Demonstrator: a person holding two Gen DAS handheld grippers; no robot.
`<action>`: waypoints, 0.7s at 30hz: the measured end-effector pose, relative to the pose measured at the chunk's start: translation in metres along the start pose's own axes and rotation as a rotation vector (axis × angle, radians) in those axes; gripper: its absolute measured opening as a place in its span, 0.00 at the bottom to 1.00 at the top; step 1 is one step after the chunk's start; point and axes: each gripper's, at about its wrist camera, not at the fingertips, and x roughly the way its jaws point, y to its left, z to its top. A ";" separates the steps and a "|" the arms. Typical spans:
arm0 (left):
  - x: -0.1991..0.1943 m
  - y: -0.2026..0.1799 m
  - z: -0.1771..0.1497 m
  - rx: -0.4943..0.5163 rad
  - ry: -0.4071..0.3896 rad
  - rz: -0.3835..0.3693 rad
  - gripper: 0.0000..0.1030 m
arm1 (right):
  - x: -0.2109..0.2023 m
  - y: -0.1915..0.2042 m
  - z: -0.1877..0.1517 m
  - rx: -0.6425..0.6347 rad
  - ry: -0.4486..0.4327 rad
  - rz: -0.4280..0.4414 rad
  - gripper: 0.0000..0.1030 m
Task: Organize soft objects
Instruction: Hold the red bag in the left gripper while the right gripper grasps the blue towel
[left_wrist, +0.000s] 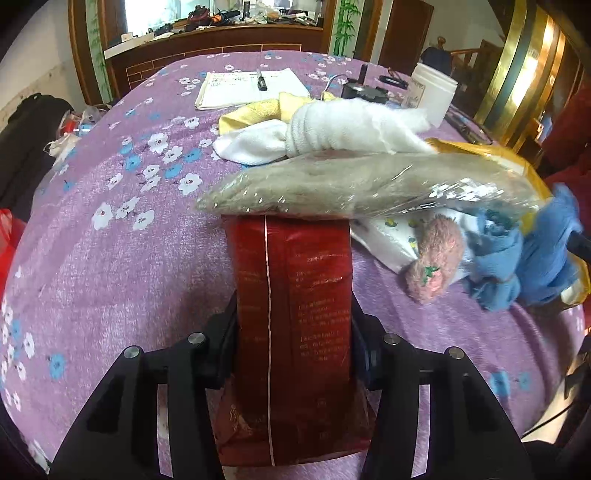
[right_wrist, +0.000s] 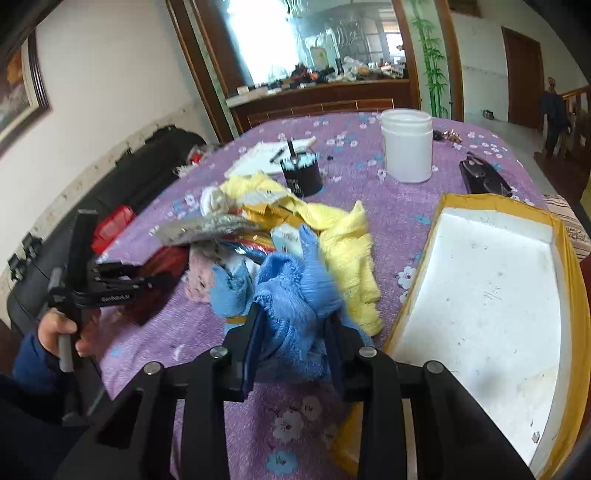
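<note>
Two grips on at once, a pick-up step under way. Left gripper (left_wrist: 293, 332) fingers pinch the red pack (left_wrist: 291, 295), which stands between them with a grey bagged cloth (left_wrist: 351, 184) resting on its top. Right gripper (right_wrist: 291, 347) fingers press on the blue towel (right_wrist: 295, 295), bunched between them at the pile's edge on the table (right_wrist: 388, 206). Next move likely calls for lifting the towel clear and carrying it to the tray (right_wrist: 406, 310) just right.
</note>
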 end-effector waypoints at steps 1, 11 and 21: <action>-0.002 -0.001 -0.001 -0.003 -0.006 -0.004 0.49 | -0.004 -0.001 0.001 0.011 -0.005 0.014 0.23; -0.014 -0.001 -0.008 0.023 -0.029 -0.041 0.49 | -0.031 -0.006 0.001 0.032 -0.050 -0.027 0.24; 0.002 0.004 -0.003 0.014 0.011 -0.028 0.49 | -0.094 -0.016 -0.059 0.068 -0.042 -0.178 0.24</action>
